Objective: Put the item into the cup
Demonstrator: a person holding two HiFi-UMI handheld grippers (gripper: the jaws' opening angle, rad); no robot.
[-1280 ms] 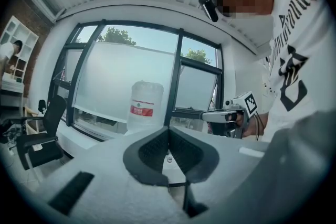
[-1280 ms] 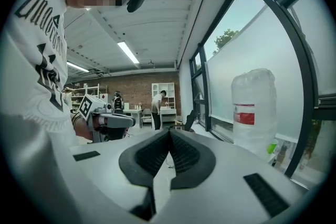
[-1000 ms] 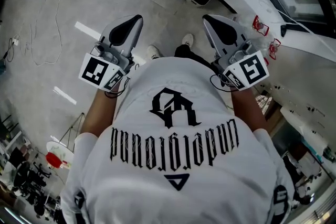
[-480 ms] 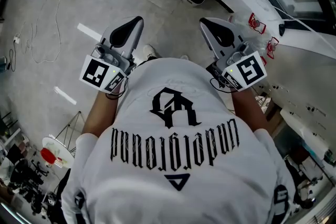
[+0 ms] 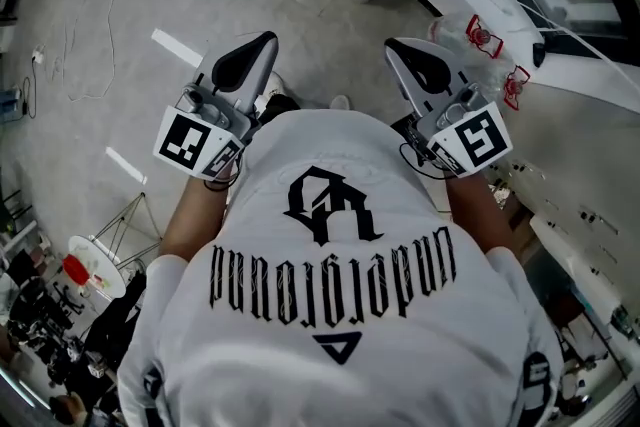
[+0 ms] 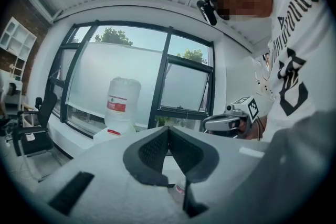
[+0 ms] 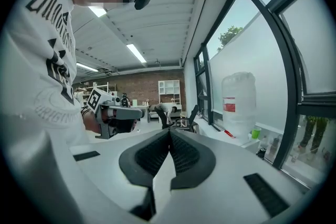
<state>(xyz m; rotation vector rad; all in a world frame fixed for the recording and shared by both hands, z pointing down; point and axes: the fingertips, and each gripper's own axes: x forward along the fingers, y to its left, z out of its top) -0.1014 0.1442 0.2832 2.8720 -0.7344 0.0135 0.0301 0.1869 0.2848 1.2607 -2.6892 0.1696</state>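
Both tools are up at chest height, one on each side of the person's white T-shirt with black print (image 5: 330, 265), over the grey concrete floor (image 5: 330, 25).

The left gripper (image 5: 265, 40) is closed. In its own view the two dark ribbed pads meet at the tips, with only a narrow wedge of gap lower down. Nothing is pinched there. The bit of white and red showing through that wedge is too small to make out.

Same story for the right gripper (image 5: 392, 45): the tips are pressed together, it holds nothing and it touches nothing. The two tools are well apart from each other.

The only cup-like thing I can spot is a small green cup (image 7: 255, 132) in the right gripper view. It stands on the white window ledge (image 7: 274, 128), just beside a big clear water bottle with a red label (image 7: 239, 105) and far off from either tool. I can't tell which thing is the item that goes in it. Neither tool has hold of one.
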